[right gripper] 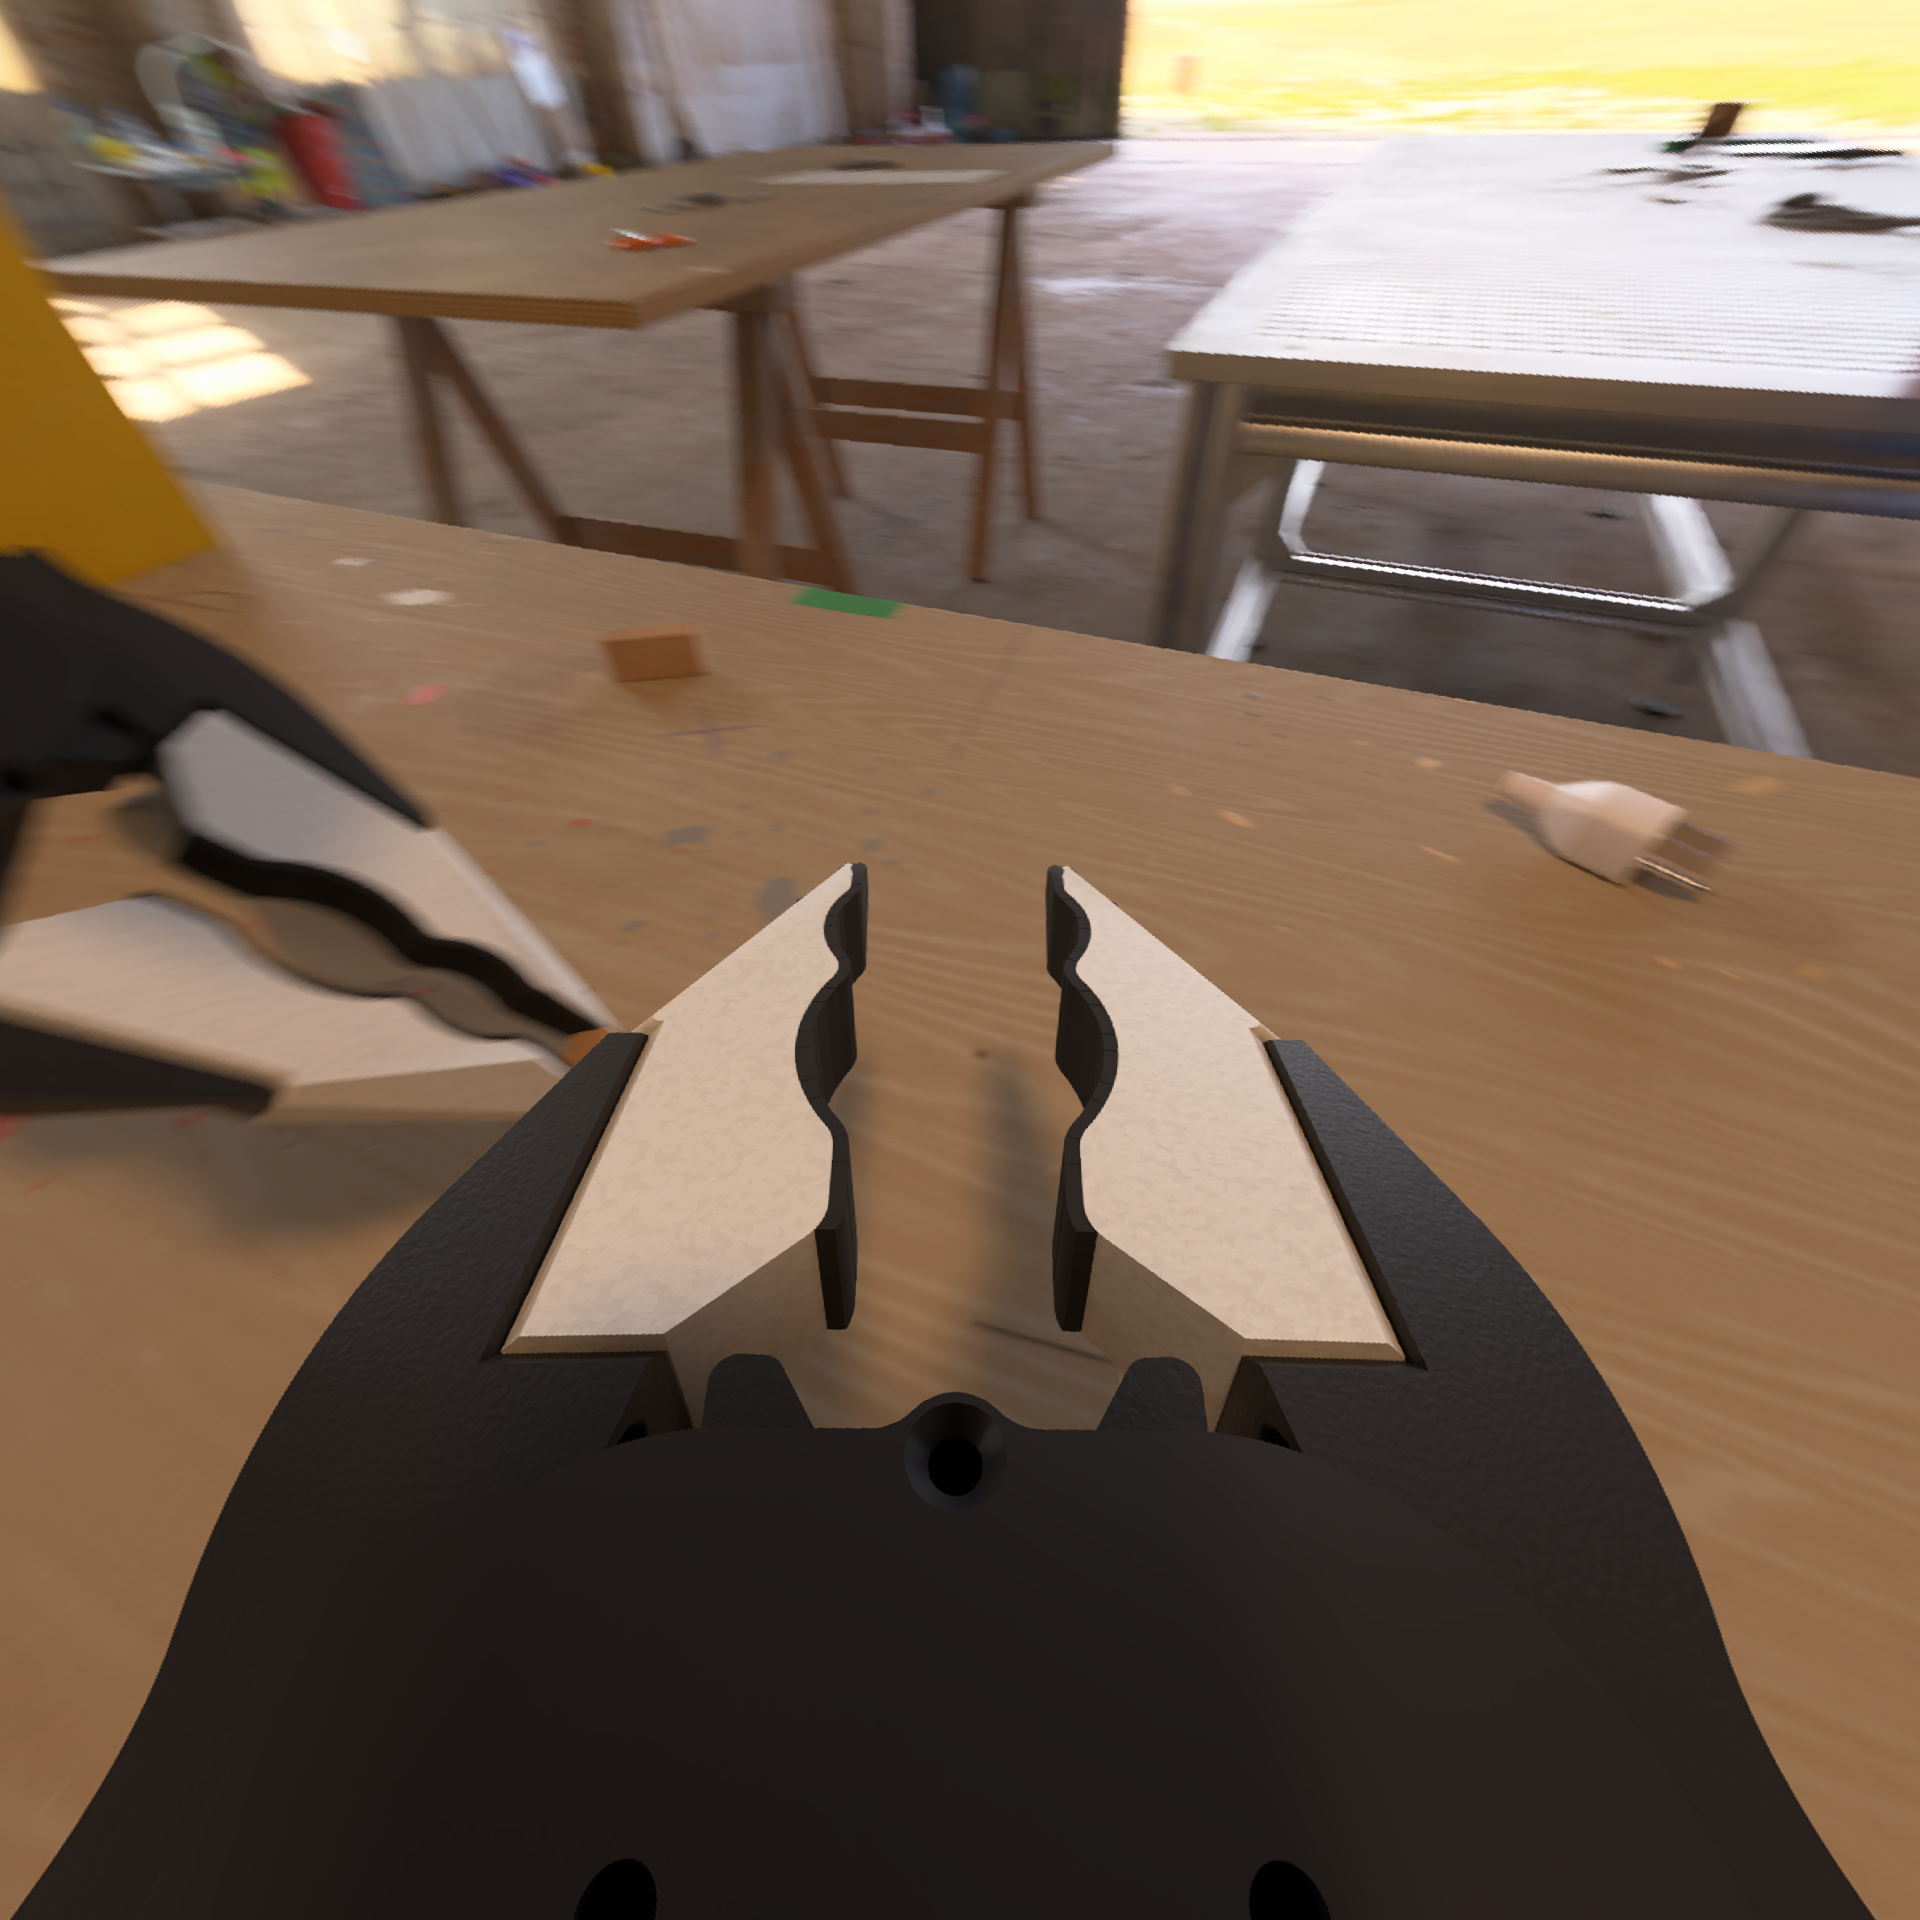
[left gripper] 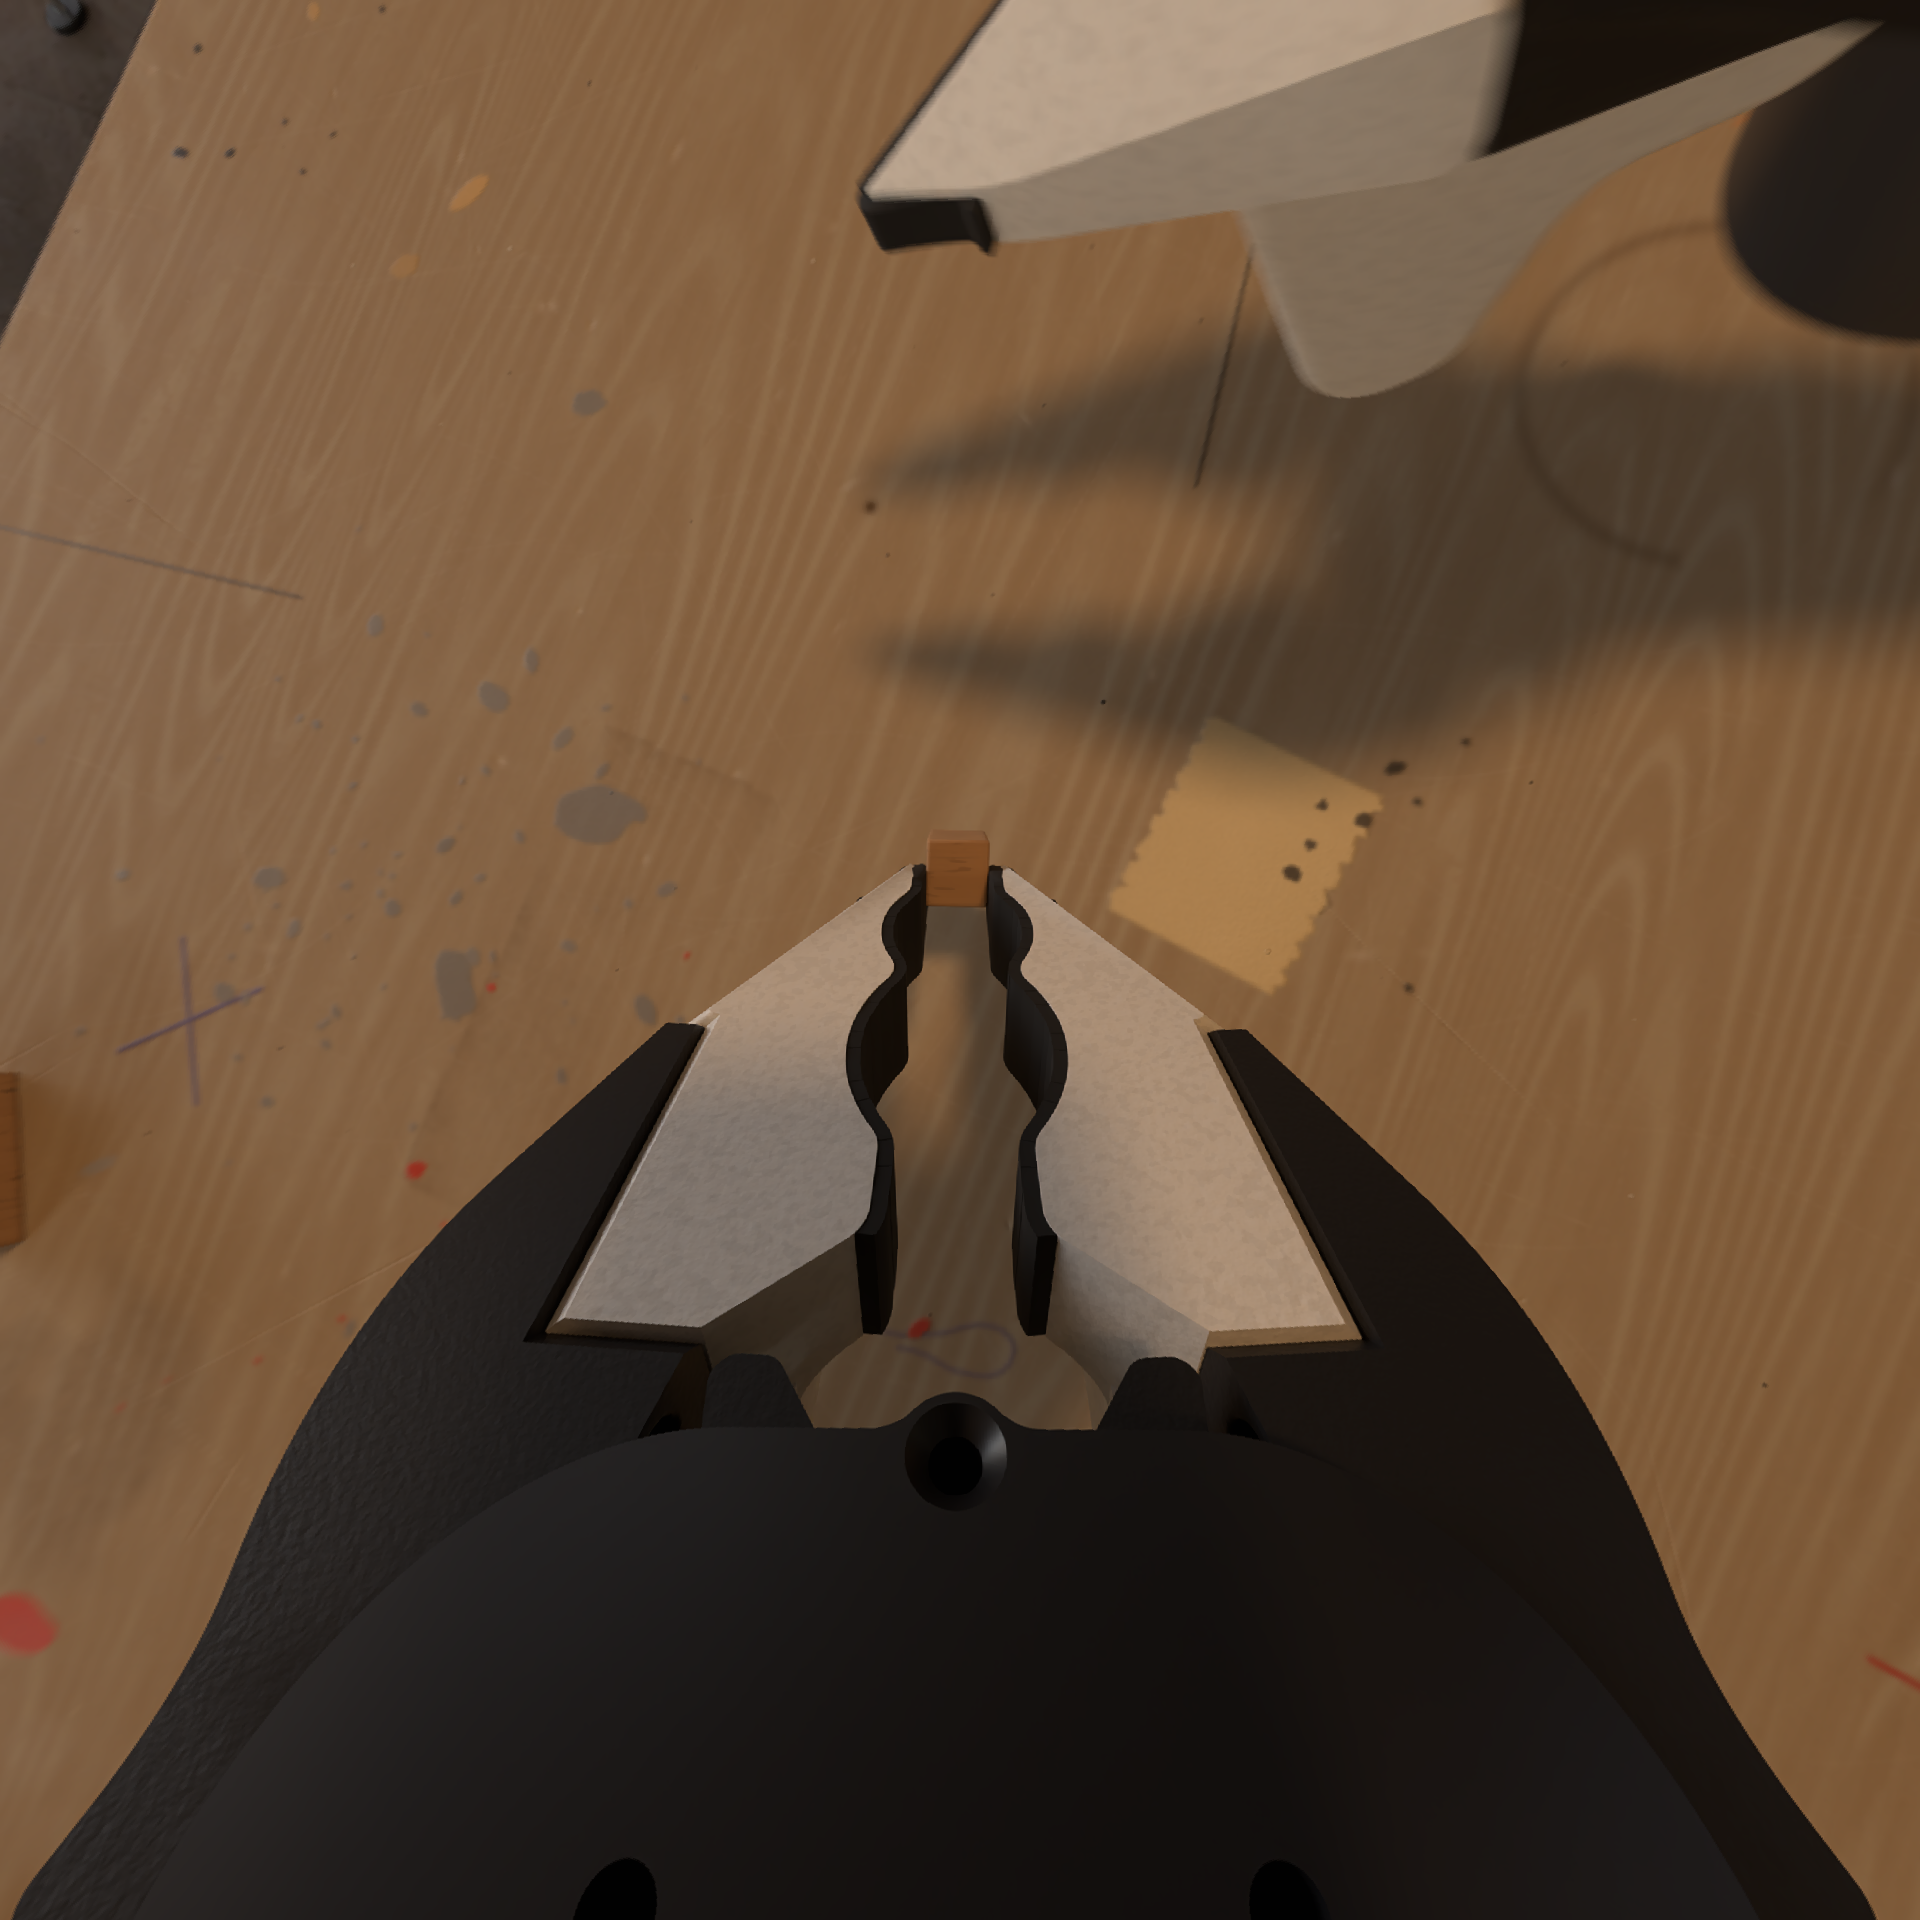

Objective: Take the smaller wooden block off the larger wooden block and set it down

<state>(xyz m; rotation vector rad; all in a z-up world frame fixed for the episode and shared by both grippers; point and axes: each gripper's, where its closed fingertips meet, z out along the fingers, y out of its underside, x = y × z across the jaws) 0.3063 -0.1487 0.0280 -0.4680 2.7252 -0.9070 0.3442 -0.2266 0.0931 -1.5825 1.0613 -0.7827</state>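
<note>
My left gripper (left gripper: 957,885) is shut on the smaller wooden block (left gripper: 957,868), a small orange-brown cube pinched at the very fingertips over the wooden table (left gripper: 520,468). The larger wooden block shows only as a sliver at the left edge of the left wrist view (left gripper: 8,1158) and lies alone farther off on the table in the right wrist view (right gripper: 652,655). My right gripper (right gripper: 956,904) is open and empty, low over the table. It also shows in the left wrist view (left gripper: 1039,187). The left gripper (right gripper: 566,1029) reaches in from the left of the right wrist view.
A white plug (right gripper: 1605,842) lies at the right of the table. A tan patch (left gripper: 1247,862) and paint spots mark the tabletop. A green patch (right gripper: 844,603) sits by the far table edge. A yellow object (right gripper: 94,447) stands at the far left. Other tables stand beyond.
</note>
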